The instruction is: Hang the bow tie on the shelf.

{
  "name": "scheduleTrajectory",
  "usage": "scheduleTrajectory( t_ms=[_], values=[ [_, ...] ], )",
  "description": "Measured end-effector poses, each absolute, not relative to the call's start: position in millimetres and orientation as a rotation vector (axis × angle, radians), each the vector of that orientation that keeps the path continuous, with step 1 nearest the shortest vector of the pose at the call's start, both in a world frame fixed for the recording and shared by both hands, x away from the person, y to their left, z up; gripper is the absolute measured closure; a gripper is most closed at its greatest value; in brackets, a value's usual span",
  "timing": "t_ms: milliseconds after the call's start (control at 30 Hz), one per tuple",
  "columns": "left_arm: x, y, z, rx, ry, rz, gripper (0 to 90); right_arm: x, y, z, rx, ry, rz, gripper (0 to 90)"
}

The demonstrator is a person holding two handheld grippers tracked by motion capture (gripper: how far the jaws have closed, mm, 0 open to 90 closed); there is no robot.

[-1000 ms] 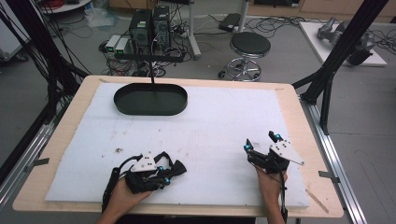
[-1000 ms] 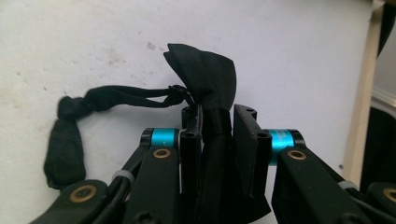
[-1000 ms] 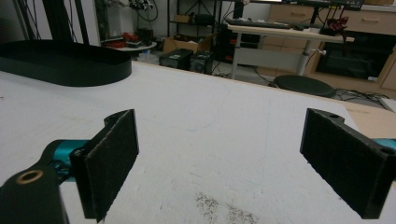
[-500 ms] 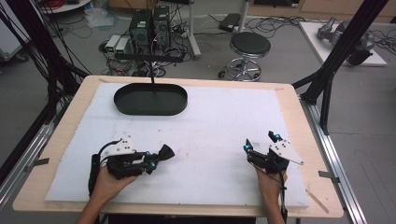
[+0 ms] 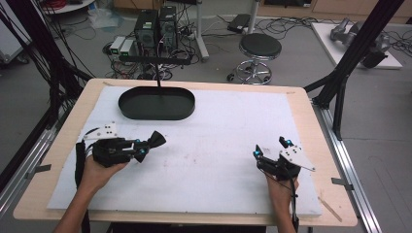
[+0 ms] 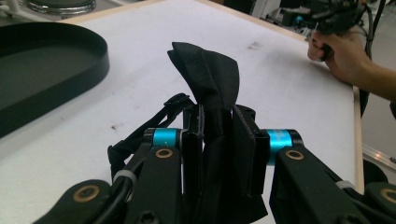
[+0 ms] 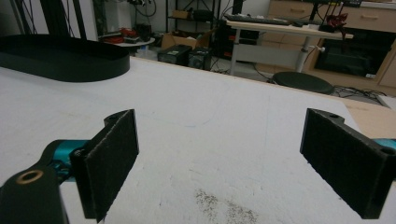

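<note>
A: Entry, risk check. Left claw point(image 5: 145, 147) is clamped on a black bow tie point(image 6: 211, 84); in the left gripper view both pads press the knot area and 1 wing fans out above the jaws. A thin black strap point(image 6: 154, 122) loops loose off the near side of the jaw.

B: Where is the bow tie relative to the tabletop point(image 5: 233, 145)?

A: Carried at the left side of the white tabletop, between the person's edge and the black oval tray point(image 5: 156, 103). From the high view I cannot tell whether it is fully clear of the surface.

B: Failure modes?

A: 3, as judgement. The dangling strap could snag on the tray rim if the tie goes that way. The grip sits on soft folded fabric, so a fast swing could let it slide out. On release, fabric or strap may cling to the pads and drag the tie back off target.

B: Right claw point(image 5: 271, 148)?

A: Jaws spread wide, nothing between them, resting low at the right side, well apart from the tie.

B: Containers?

A: 1, the tray, at the far left. The visible interior holds nothing.
</note>
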State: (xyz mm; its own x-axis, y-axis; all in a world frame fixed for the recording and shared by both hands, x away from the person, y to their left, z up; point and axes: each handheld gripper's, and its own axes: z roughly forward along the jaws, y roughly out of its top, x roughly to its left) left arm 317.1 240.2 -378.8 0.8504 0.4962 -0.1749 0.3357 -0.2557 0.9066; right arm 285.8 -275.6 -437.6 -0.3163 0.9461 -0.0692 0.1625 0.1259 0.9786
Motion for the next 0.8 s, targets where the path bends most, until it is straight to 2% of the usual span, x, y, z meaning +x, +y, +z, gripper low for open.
scheduleTrajectory(
  t_ms=[267,800],
  values=[
    [343,260,-366,1.846,0.642,0.162,74.2,286,-275,-438,1.103,1.626,1.265,10.8],
    [387,283,-334,1.872,0.684,0.222,74.1,287,-274,-438,1.094,1.638,1.256,10.8]
  ],
)
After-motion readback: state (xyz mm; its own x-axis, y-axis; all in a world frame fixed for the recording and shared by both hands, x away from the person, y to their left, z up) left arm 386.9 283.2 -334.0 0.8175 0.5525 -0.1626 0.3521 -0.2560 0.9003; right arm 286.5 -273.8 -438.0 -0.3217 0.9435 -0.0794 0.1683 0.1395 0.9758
